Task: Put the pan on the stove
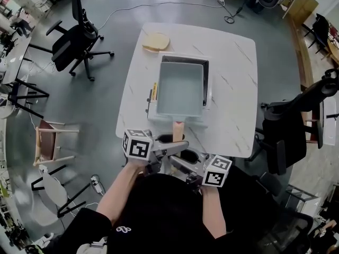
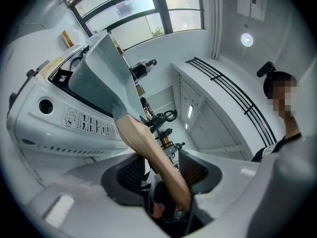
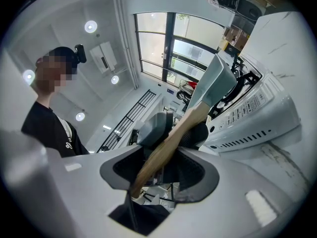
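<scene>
**Left gripper** (image 2: 163, 162): at the table's (image 1: 233, 89) near edge, left of centre. Jaws apart and not clamped; the handle's end lies between them, closer to the right pad.

**Flat tan slice** (image 1: 155, 41): at the far left corner, well apart from everything else.

**Stove** (image 1: 209, 97): white, mid-table.

**Pan** (image 1: 180, 89): rectangular, grey, empty, seated on the stove. Its long axis runs from the far edge to the near edge. The wooden handle (image 1: 179, 127) points at the near edge, past the stove's front and into both grippers.

**Right gripper** (image 3: 161, 162): at the near edge, right of centre, angled in towards the left one. Jaws apart and not clamped; the handle crosses slantwise between them.
</scene>
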Demonstrator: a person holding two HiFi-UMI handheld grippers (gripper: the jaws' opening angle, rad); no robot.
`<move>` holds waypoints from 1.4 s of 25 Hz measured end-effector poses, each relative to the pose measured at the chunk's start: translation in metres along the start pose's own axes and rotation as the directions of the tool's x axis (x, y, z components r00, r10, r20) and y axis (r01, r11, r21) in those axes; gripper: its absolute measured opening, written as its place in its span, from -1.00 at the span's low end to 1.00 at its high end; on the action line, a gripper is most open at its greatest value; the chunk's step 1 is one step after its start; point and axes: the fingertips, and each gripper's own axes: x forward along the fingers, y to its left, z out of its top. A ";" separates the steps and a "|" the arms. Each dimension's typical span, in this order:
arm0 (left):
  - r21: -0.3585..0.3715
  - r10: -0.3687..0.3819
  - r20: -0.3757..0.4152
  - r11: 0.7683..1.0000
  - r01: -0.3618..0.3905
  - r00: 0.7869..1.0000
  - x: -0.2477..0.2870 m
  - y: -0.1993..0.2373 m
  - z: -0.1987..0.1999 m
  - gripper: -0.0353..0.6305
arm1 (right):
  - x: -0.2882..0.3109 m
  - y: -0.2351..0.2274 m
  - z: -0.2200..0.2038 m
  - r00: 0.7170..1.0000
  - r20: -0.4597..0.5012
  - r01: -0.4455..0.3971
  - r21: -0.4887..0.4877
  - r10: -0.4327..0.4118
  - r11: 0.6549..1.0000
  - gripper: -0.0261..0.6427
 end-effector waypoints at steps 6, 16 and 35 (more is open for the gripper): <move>0.006 -0.007 -0.013 1.000 0.007 1.000 0.000 0.009 0.006 -0.26 | 0.005 -0.009 0.005 1.000 0.004 0.009 0.002 -0.009 1.000 -0.31; -0.007 -0.014 -0.026 1.000 0.014 1.000 0.003 0.024 0.021 -0.26 | 0.013 -0.026 0.016 1.000 0.012 0.025 0.007 -0.025 1.000 -0.31; -0.018 -0.020 -0.046 1.000 0.019 0.999 0.009 0.046 0.040 -0.26 | 0.023 -0.050 0.033 0.999 0.027 0.039 0.022 -0.039 0.999 -0.31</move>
